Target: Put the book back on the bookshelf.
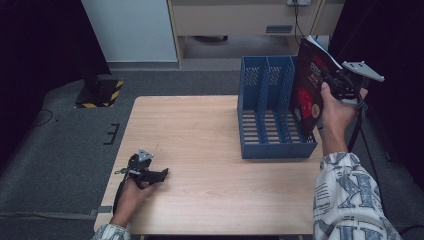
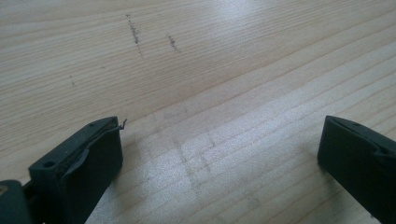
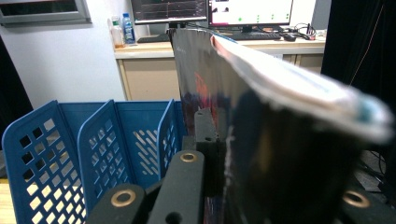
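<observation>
A dark book with a red and black cover (image 1: 310, 85) stands upright in the air over the right end of a blue slotted file rack (image 1: 272, 112). My right gripper (image 1: 336, 84) is shut on the book from the right side. In the right gripper view the glossy book (image 3: 280, 140) sits close between the jaws, with the blue file rack (image 3: 93, 149) below and to the left. My left gripper (image 1: 159, 175) lies low on the wooden table (image 1: 200, 145) near its front left corner. Its jaws stand wide open over bare wood (image 2: 219, 140), with nothing between them.
The rack has three slots and sits on the right half of the table. Behind the table stand a white cabinet (image 1: 132, 30) and a beige desk (image 1: 240, 17). A yellow-and-black striped base (image 1: 100, 92) lies on the grey floor at the left.
</observation>
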`<state>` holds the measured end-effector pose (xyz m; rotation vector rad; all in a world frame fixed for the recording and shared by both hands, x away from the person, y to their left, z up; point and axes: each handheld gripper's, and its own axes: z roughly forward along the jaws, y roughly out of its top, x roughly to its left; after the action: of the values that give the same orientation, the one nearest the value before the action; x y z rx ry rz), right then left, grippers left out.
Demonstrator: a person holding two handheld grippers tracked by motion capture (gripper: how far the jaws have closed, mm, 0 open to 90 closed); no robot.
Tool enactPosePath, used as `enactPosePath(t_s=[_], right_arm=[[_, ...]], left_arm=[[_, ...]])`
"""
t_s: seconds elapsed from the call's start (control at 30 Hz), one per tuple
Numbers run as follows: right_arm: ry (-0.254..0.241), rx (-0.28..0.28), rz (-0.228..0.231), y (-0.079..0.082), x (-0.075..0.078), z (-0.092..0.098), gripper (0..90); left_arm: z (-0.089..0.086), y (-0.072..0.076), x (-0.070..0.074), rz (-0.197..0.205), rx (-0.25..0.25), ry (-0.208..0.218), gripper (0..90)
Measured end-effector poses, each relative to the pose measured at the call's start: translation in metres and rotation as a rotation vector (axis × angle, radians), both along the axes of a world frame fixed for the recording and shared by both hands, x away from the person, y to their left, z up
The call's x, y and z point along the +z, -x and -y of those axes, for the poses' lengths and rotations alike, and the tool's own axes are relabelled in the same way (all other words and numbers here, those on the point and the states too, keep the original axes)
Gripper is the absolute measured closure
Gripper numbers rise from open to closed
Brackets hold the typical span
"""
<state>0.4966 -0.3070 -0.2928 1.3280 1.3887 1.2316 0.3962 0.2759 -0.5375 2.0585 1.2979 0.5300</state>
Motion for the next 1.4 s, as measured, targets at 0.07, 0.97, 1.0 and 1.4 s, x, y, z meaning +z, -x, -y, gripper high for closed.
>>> enactPosePath(t_s=[0.07,0.97,1.0,1.4], right_arm=[[0.004,0.004,0.001,0.000,-0.001,-0.001,87.1],[0.001,0.006,-0.022,-0.002,-0.043,-0.012,87.0],[0.001,0.004,-0.023,-0.002,-0.044,-0.013,87.0],[0.019,-0.016,-0.021,-0.006,-0.052,-0.019,87.1]], left_arm=[[0.000,0.000,0.000,0.000,0.000,0.000,0.0],[0.000,0.000,0.000,-0.002,0.002,-0.002,0.0],[0.000,0.000,0.000,-0.002,0.002,-0.003,0.0],[0.001,0.000,0.000,-0.002,0.004,-0.005,0.0]])
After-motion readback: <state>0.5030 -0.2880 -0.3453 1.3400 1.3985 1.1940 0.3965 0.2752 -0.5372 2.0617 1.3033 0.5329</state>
